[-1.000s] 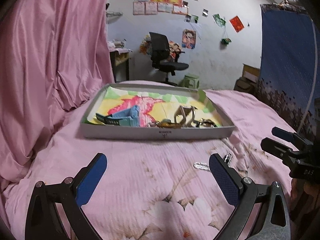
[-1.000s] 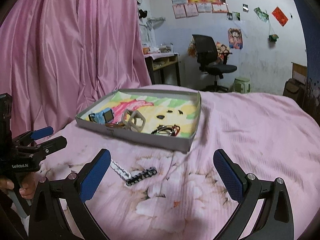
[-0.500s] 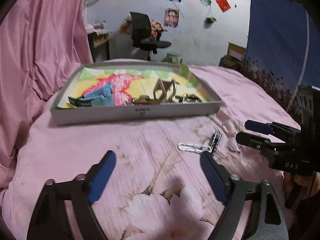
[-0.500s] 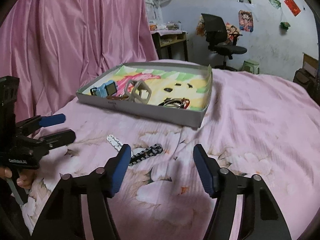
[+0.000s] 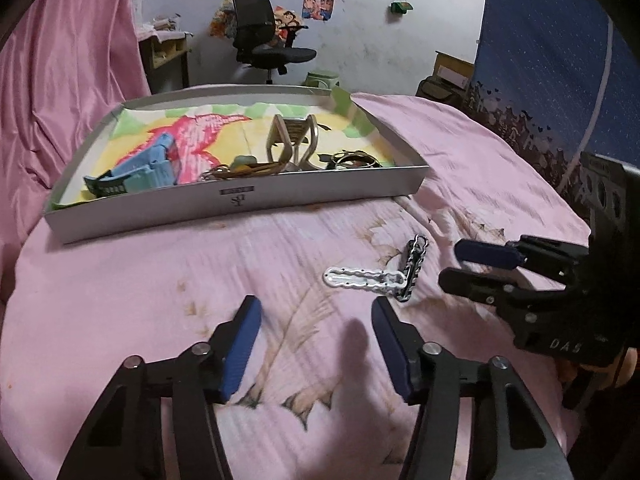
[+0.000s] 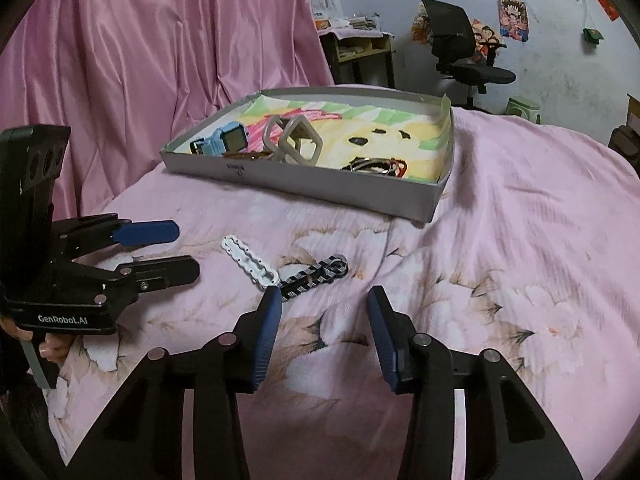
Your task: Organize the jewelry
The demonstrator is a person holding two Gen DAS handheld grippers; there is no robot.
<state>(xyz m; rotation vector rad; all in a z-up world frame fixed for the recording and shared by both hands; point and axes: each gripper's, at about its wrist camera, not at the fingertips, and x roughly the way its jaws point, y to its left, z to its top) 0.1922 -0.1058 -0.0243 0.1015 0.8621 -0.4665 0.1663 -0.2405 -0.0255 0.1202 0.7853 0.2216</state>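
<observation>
Your right gripper hung low over the pink bedspread with its jaws parted and nothing between them. The two loose pieces lay just ahead of it, at about eleven o'clock from its tips: a white chain bracelet and a black-and-silver chain bracelet, meeting end to end. Your left gripper was likewise agape and empty, with the white piece at about one o'clock from its tips. The tray sat beyond at twelve o'clock, already holding a blue watch, a beige geometric bangle and some rings.

The dark chain looked the nearer catch for your right side. You would have done well to straddle it across its width near the middle, press lightly into the soft cover, and close fully. Such links are slack and likely to sag or drag the white piece along, so a slow lift seemed wise.
</observation>
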